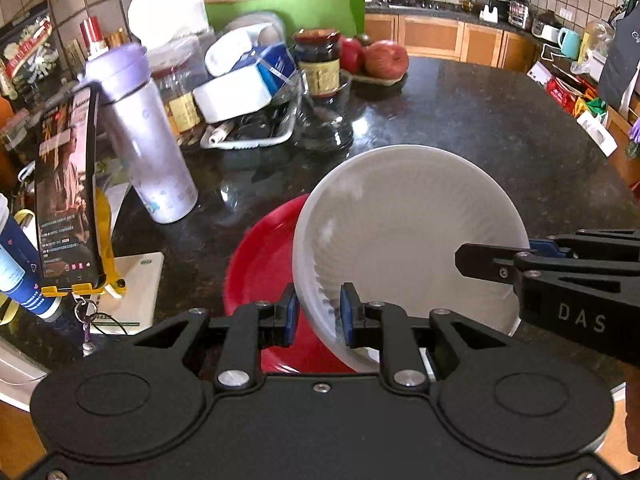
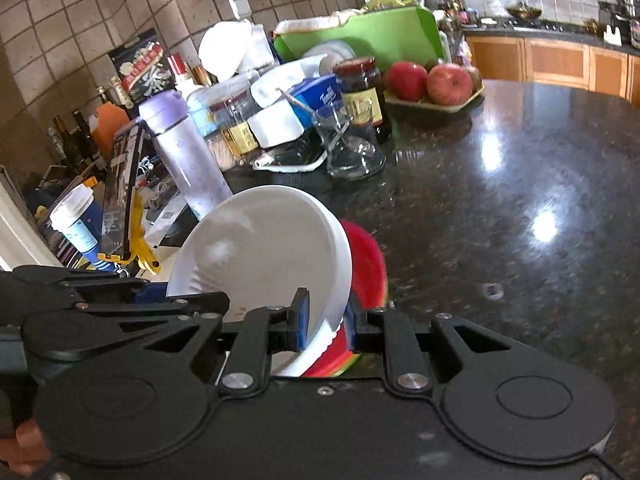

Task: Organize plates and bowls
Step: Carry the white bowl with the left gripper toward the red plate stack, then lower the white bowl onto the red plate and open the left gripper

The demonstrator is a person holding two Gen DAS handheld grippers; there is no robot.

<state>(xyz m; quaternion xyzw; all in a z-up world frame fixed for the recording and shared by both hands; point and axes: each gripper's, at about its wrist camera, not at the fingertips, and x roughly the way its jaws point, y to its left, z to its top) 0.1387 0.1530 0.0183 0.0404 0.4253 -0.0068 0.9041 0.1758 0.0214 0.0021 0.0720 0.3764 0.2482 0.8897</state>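
Both grippers are on the white bowl (image 1: 404, 236) at once. The left gripper (image 1: 318, 314) has its blue pads (image 1: 347, 312) either side of the bowl's near-left rim, one pad outside the wall and one inside, so it's clamped on the rim. The right gripper (image 2: 326, 320) does the same on the opposite edge: in the right wrist view the rim runs straight between its two pads, pinched there. From the left wrist view the right gripper comes in from the right side, with its finger (image 1: 484, 262) lying over the bowl's inside.

The bowl is tilted, its open side facing the left camera, sitting over the red plate (image 1: 260, 268). I can't tell whether bowl and plate touch. In the right wrist view the plate (image 2: 366, 264) pokes out just behind the bowl's right side.

All this is at the near edge of the dark counter (image 1: 480, 120). Well behind the bowl are a purple bottle (image 1: 148, 140), a phone (image 1: 66, 188) on a yellow stand, a glass dish (image 1: 256, 120) full of clutter, a jar (image 1: 318, 60) and some apples (image 1: 384, 58).
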